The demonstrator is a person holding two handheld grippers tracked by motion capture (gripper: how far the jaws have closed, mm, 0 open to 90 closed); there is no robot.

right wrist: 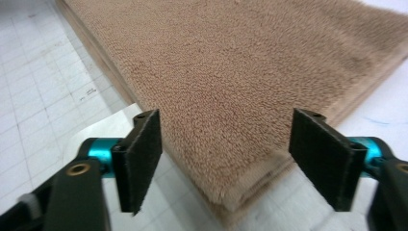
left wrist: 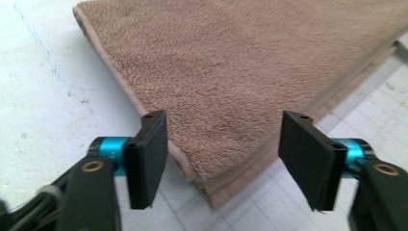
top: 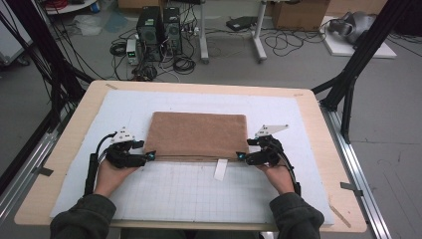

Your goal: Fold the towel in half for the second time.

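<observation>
My left tongs (left wrist: 223, 161) and right tongs (right wrist: 226, 161) are both let go, each with a near corner of the folded towel (top: 196, 134) between its jaws

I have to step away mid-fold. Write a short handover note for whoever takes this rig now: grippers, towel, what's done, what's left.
Left gripper: open, at the near left corner of the brown towel, jaws either side of the corner, not pressing.
Right gripper: open, same at the near right corner.
Towel: folded, layers stacked, lying flat on the white gridded mat; its white label sticks out at the near edge.
Done: at least one fold, edges lined up.
Left: probably another fold, if wanted; otherwise back the grippers away.
</observation>
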